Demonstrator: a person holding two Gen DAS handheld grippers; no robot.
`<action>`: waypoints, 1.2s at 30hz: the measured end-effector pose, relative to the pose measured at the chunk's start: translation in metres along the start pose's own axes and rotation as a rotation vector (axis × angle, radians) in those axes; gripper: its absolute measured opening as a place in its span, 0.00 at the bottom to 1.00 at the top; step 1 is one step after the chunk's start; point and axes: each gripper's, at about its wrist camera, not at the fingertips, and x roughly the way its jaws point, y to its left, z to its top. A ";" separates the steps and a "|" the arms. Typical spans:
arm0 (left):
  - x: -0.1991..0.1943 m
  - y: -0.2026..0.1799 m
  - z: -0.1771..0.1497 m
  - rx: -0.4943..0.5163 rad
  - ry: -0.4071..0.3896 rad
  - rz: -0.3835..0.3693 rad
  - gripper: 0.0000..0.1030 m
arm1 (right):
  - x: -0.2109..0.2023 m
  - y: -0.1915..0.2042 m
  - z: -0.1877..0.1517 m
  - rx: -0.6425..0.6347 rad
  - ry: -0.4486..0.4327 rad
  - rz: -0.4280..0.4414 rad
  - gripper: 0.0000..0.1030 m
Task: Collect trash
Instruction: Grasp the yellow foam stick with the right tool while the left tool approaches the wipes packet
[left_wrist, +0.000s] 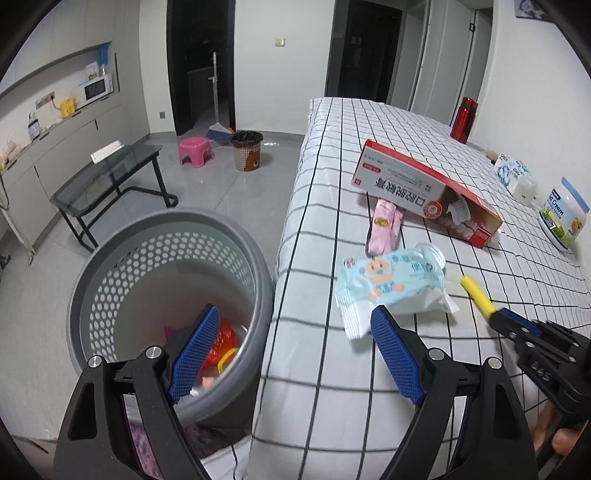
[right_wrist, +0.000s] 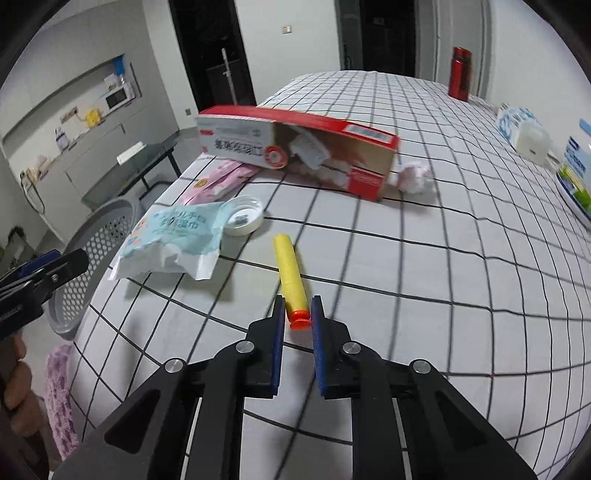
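Right gripper (right_wrist: 298, 308) clenched on the yellow foam dart (right_wrist: 290, 271), lying on the checked tablecloth (right_wrist: 424, 280). Left gripper (left_wrist: 295, 332) spread wide, empty, straddling the table edge above the grey basket (left_wrist: 147, 258).

Both fisheye views are evenly lit and rather cool, with soft shadows, black vignette in the corners, strongly bent lines at the edges, and motion blur across the upper right of the right wrist view.

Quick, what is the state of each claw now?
Left claw: open, holding nothing.
Right claw: closed on the yellow foam dart.
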 end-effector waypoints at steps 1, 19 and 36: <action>0.001 0.000 0.004 0.006 -0.007 0.001 0.80 | -0.002 -0.003 0.000 0.008 -0.003 0.002 0.13; 0.067 -0.015 0.048 0.153 0.016 -0.009 0.83 | -0.020 -0.027 -0.008 0.077 -0.018 0.002 0.13; 0.033 -0.023 0.005 0.131 0.058 -0.045 0.83 | -0.022 -0.020 -0.009 0.048 -0.022 0.053 0.13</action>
